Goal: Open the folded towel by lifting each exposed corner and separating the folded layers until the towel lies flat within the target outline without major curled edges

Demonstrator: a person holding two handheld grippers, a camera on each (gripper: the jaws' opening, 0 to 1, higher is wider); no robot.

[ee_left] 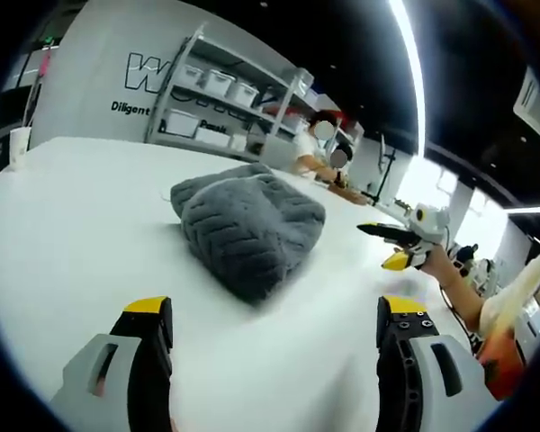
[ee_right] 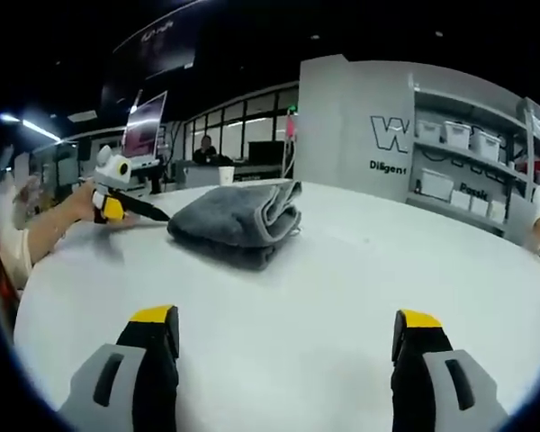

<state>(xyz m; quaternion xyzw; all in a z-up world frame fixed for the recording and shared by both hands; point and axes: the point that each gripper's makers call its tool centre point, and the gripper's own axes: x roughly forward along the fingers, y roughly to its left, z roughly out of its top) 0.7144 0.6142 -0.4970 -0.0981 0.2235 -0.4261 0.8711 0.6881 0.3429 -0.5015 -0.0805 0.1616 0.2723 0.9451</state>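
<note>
Jaws of the left hand-held gripper (ee_left: pixel 274 319) stand wide apart above the white worktop (ee_left: pixel 72 234), nothing between them; the right hand-held gripper (ee_right: pixel 286 331) is likewise spread and empty. In the left gripper view the folded grey towel (ee_left: pixel 247 225) lies at 12 o'clock, bunched, flat on the worktop. On the grey wall (ee_right: pixel 360 135) at 1 o'clock in the right gripper view, a large "W" and "Diligent" read partly.

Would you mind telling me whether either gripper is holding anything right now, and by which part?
Nothing is held. The left gripper and right gripper are both open over the white table, short of the folded grey towel.
</note>
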